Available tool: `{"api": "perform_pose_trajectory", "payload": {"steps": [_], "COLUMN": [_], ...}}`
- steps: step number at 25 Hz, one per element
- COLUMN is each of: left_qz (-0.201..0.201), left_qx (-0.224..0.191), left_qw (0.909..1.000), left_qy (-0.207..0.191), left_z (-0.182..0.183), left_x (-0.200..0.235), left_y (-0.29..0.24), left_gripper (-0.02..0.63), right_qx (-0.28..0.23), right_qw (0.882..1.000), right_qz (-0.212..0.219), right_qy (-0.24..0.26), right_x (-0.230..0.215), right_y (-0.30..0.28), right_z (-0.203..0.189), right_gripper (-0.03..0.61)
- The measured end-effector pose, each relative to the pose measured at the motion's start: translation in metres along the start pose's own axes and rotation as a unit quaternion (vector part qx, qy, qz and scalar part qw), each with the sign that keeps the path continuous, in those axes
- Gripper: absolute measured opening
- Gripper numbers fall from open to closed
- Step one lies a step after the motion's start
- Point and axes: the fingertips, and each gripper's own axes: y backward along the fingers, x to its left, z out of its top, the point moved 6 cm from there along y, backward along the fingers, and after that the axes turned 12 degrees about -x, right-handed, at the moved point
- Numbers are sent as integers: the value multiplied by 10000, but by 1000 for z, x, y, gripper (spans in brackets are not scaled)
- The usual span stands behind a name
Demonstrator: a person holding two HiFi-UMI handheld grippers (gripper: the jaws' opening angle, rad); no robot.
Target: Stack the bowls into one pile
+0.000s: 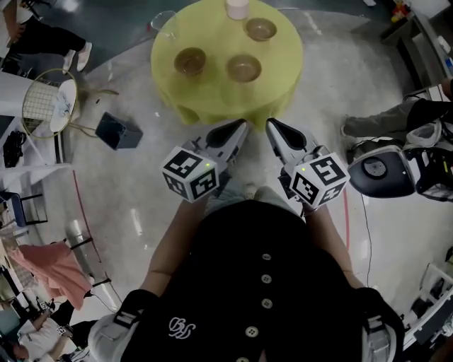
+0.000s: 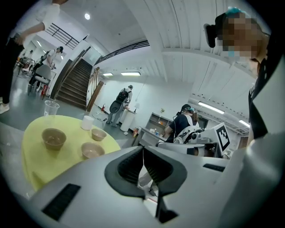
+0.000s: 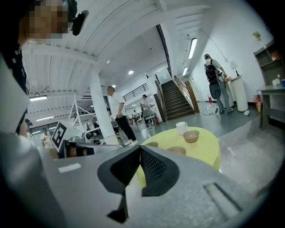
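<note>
Pale concrete floor runs all round a round yellow table [image 1: 283, 78] that stands straight ahead of you. Three bowls sit on it, each apart from the others and none stacked. The left bowl [image 1: 190, 61] and the near bowl [image 1: 243, 68] are side by side towards your edge, and the far bowl [image 1: 260, 29] is behind the near one. A white cup [image 1: 237, 8] stands at the back edge, close to the far bowl. A clear cup [image 1: 163, 21] stands at the back left edge.

You hold your left gripper [image 1: 243, 124] and right gripper [image 1: 270, 123] side by side in front of your waist. Both stop short of the table's near edge, and their tips angle in towards each other. The left gripper's jaws are closed tip to tip and empty. The right gripper's jaws are closed the same way and hold nothing. Neither gripper touches a bowl.

From the left gripper view the bowls lie left of the jaws. From the right gripper view the table lies beyond the jaws and to their right.

On the floor to your left, a dark box [image 1: 117, 131] sits near the table, with a racket [image 1: 46, 104] further out.
</note>
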Motion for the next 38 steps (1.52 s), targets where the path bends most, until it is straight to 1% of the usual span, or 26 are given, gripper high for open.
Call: {"api": "perform_pose_trajectory", "payload": {"steps": [4,7,9,17,21,25,30,35,38], "left_qz": [-255,-384,-425,-541,-720,-839,-798,-633,-482], "left_qx": [111,68,59,293,321,382,442,669,726], "left_qw": [9995,9991,9990,9981,9969,9957,9958,9955,9959], "left_qy": [-127,-193,-153,-46,-21,-26,108,214,253], "left_z": [13,30,40,66,75,80,78,64,56], "left_x": [30,53,69,123,140,155,167,174,176], "left_y": [-25,-44,-54,-87,-101,-108,-111,-117,-125], "left_gripper": [12,12,12,12,12,12,12,12,12], "right_qx": [29,45,24,-50,-122,-168,-2,105,183], "right_qw": [9999,9996,9992,9967,9946,9933,9925,9913,9911], "right_qz": [-146,-282,-396,-807,-1027,-1145,-1219,-1300,-1295], "right_qy": [39,55,75,117,-10,-55,-87,-185,-238], "right_x": [-15,-29,-39,-65,-77,-81,-85,-99,-114], "right_y": [-31,-56,-72,-128,-145,-162,-171,-170,-169], "right_z": [2,7,13,35,39,39,32,26,25], "right_gripper": [5,5,5,5,5,5,5,5,5]}}
